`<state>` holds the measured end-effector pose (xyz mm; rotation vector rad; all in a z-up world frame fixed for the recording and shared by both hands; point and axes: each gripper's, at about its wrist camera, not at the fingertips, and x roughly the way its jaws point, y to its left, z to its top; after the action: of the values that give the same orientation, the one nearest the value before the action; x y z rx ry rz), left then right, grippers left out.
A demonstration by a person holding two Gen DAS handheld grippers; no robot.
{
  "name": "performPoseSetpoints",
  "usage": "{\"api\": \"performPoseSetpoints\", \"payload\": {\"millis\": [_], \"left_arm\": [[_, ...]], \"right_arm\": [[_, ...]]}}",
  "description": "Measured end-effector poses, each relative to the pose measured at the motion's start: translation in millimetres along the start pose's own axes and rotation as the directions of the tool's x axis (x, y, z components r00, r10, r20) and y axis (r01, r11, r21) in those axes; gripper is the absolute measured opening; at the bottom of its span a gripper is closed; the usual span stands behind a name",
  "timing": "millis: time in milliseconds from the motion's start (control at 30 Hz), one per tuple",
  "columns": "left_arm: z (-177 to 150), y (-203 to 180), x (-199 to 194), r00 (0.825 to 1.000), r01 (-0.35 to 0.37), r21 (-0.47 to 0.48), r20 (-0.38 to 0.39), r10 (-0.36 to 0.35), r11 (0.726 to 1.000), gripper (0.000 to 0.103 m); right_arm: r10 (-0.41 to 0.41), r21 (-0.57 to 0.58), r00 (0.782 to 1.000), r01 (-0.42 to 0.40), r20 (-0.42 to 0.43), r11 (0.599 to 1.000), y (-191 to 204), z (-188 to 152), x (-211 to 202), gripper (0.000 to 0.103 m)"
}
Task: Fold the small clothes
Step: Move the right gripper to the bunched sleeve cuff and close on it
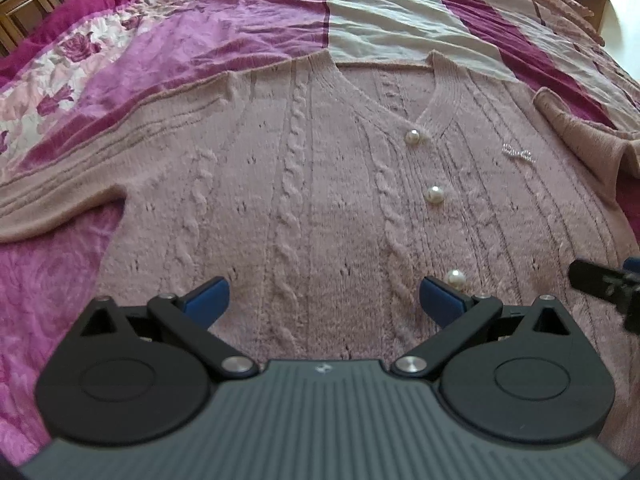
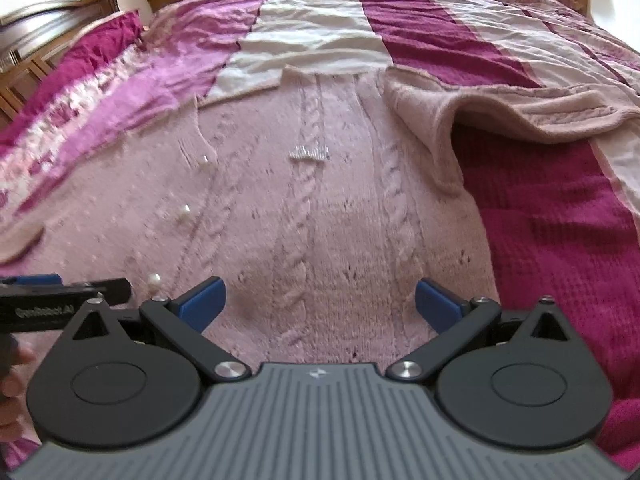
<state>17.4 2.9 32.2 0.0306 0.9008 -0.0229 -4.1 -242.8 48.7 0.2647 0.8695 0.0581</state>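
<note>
Pink cable-knit cardigan (image 1: 320, 184) lay flat, front up, on the striped magenta bedspread (image 1: 224, 20). Pearl buttons (image 1: 435, 195) ran down its placket from the V-neck; a small beaded bow (image 1: 518, 154) sat beside them. Left gripper (image 1: 323, 300) hovered over the cardigan's lower front, jaws spread, holding nothing. Right gripper (image 2: 318, 302) likewise spread and empty, near the cardigan's side edge. One sleeve (image 2: 500, 100) lay rumpled beside the body.

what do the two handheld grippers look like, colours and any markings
Both match. The left gripper and the right gripper each have a grey ribbed body with a small pale logo, two black round discs, black link arms on silver pivots, and blue finger pads. The right wrist view shows blurred white lettering on the left gripper's black side.
</note>
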Motion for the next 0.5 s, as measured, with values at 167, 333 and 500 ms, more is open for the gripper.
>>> {"api": "performPoseSetpoints", "payload": {"millis": [167, 333, 500], "left_arm": [[5.8, 6.6, 2.2, 1.0, -0.003, -0.038, -0.012, 0.003, 0.999, 0.103], [7.9, 8.0, 3.3, 1.0, -0.006, -0.05, -0.021, 0.005, 0.999, 0.103], [7.5, 6.2, 4.5, 1.0, -0.014, -0.044, -0.025, 0.012, 0.999, 0.103]], "right_arm": [[0.056, 0.063, 0.998, -0.057, 0.023, 0.996, -16.2, 16.0, -10.1, 0.103], [0.091, 0.091, 0.995, -0.096, 0.048, 0.991, -34.8, 29.9, -16.7, 0.103], [0.108, 0.15, 0.991, -0.119, 0.079, 0.981, -59.6, 42.9, -22.6, 0.103]]}}
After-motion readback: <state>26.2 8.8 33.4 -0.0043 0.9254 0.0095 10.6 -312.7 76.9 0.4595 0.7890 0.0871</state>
